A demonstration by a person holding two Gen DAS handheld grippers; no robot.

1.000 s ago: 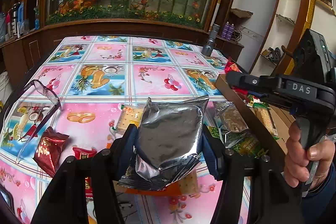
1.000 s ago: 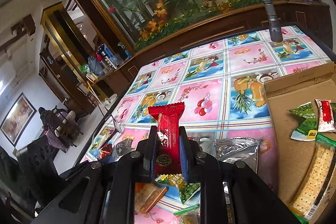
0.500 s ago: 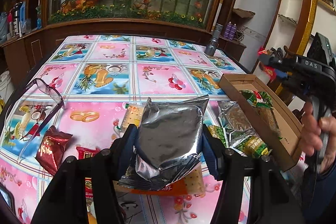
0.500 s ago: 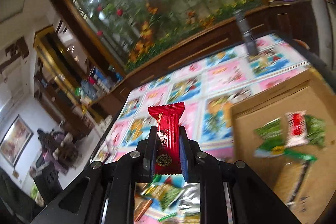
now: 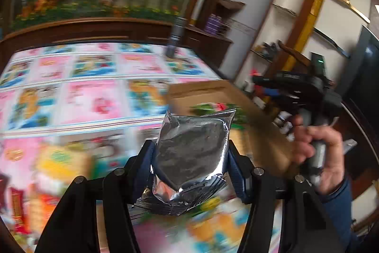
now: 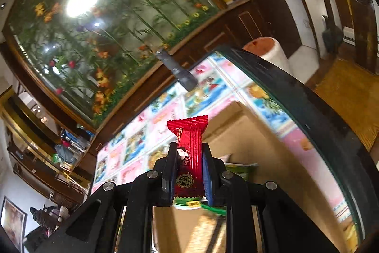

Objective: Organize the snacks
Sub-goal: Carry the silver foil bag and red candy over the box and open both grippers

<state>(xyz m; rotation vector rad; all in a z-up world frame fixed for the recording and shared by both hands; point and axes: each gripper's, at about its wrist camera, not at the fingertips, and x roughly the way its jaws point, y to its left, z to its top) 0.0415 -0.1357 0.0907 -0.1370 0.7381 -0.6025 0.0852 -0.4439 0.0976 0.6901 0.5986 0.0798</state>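
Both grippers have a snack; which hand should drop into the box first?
Right, probably. Its gripper holds the red packet over the open box, while the left gripper with the silver pouch seems short of it.

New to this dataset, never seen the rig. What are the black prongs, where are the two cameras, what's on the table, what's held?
No robot here: a person carries a handheld two-finger tool in each hand, with a fisheye camera on each looking forward along its fingers. The black prongs are those fingers. In the left wrist view, the left tool is closed on a silver foil pouch; the person's other hand shows at right. In the right wrist view, the right tool is shut on a red wrapped snack above a cardboard box that already contains green packets. The table has a picture-print cloth with loose snacks, blurred.
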